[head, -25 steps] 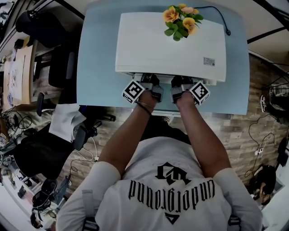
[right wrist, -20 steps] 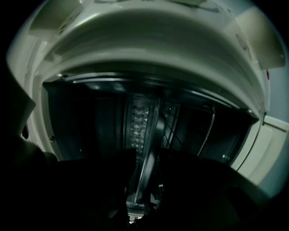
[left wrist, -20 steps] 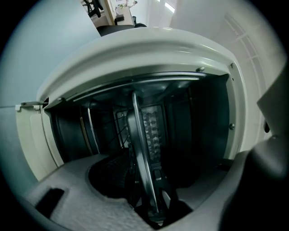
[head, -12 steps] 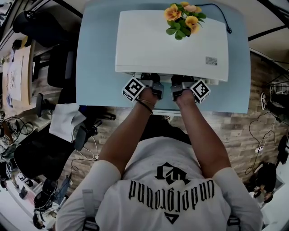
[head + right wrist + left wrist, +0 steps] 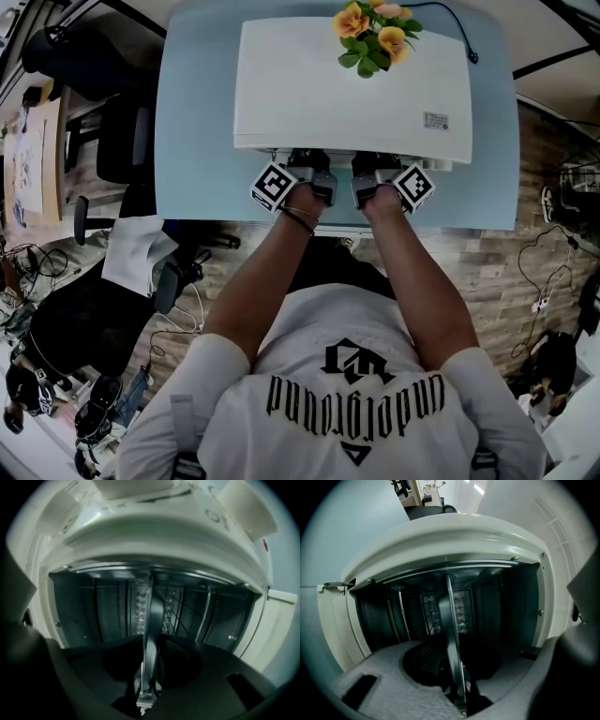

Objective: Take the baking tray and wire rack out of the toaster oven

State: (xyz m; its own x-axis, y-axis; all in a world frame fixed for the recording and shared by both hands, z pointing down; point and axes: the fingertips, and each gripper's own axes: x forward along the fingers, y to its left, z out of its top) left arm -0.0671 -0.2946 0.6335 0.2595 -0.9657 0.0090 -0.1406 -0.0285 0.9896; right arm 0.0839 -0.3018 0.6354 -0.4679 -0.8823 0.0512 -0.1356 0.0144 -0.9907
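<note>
A white toaster oven (image 5: 352, 84) stands on the light blue table (image 5: 197, 141), its mouth towards me. Both grippers reach level into that mouth, the left gripper (image 5: 312, 169) beside the right gripper (image 5: 372, 171), their tips hidden under the oven's top edge. In the left gripper view the baking tray's thin metal rim (image 5: 452, 634) runs edge-on between the jaws of the left gripper (image 5: 458, 691). The right gripper (image 5: 147, 686) pinches the same rim (image 5: 149, 630). Both pairs of jaws have just been closing on it. The wire rack (image 5: 429, 616) (image 5: 187, 609) shows deeper in the dark cavity.
Orange flowers (image 5: 370, 33) sit on the oven's top at the back. A black cable (image 5: 459, 37) runs off the back right. The oven's pale door frame (image 5: 337, 630) (image 5: 267, 620) flanks the mouth. A dark chair (image 5: 122, 141) stands left of the table.
Both hands stay at the oven's mouth. The head view has drifted slightly, so the oven sits a little higher and further left in the picture.
</note>
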